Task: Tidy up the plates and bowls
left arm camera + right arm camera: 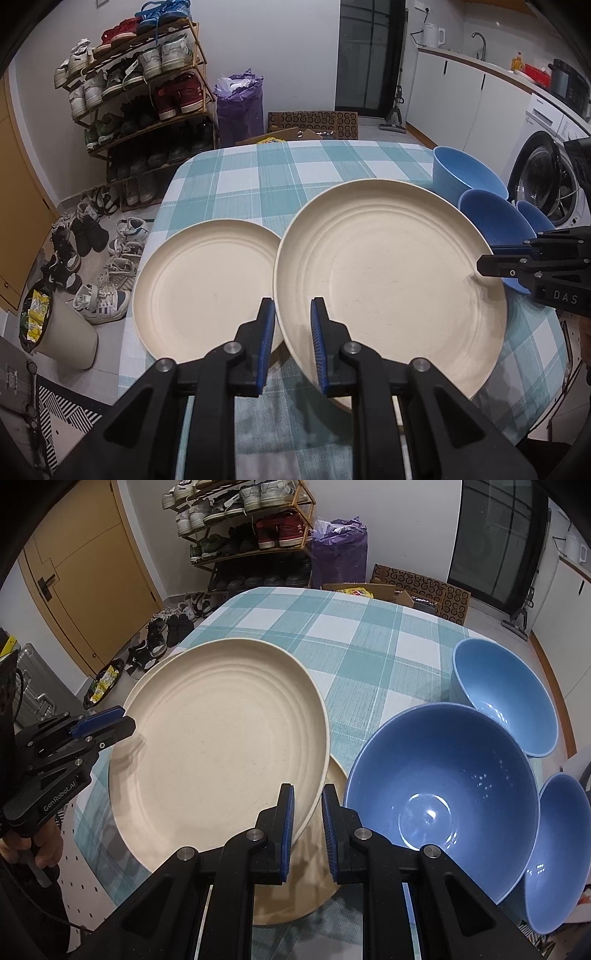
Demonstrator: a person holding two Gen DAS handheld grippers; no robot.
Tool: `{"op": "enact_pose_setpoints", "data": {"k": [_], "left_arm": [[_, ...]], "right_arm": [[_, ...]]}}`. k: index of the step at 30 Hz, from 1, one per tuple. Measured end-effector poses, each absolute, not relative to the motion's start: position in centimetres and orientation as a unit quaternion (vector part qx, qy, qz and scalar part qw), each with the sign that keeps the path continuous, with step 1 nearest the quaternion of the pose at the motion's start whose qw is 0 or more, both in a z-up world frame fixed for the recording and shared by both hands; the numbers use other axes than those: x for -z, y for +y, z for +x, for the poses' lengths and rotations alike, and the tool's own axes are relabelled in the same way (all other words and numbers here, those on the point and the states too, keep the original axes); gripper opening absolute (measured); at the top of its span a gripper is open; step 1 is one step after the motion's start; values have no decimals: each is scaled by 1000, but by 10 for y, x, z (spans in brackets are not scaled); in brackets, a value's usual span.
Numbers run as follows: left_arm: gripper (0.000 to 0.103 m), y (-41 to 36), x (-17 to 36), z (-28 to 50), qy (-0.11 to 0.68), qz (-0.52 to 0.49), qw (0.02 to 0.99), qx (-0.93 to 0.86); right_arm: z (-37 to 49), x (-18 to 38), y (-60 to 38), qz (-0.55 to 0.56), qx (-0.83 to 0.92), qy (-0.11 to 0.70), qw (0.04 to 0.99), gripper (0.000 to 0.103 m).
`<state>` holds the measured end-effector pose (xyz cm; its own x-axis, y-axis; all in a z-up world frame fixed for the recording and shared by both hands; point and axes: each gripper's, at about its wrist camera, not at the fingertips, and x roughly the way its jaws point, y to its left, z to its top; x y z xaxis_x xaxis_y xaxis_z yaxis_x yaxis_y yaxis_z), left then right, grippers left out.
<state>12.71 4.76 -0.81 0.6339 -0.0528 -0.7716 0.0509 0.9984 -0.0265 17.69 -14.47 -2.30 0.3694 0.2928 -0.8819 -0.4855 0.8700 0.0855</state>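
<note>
A large cream plate [391,280] [221,746] is held lifted and tilted above the checked table. My left gripper [293,343] [110,727] pinches its near-left rim. My right gripper [307,830] [487,258] pinches its opposite rim. A second cream plate [207,291] lies flat on the table to the left. A third cream plate [314,878] lies under the lifted one. Three blue bowls stand on the right: a big one [439,797], one behind it [506,698], one at the edge [557,849].
The table with a teal checked cloth [295,173] [351,635] has open cloth at the back. A shoe rack [140,85], loose shoes and a bin [62,328] are on the floor left. A washing machine [546,177] stands right.
</note>
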Motion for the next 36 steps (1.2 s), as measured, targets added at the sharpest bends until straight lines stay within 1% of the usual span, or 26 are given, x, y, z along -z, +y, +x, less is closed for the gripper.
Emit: {"op": "enact_pose_setpoints", "data": {"k": [19,36], "left_arm": [[17,40,27,115,441,9,897,35],[17,28,39,117,450,23,892,41]], "right_arm": [[148,42,-154,-83,-232,506,826,16],[142,57,-161,-77,-221,515,825,16]]}}
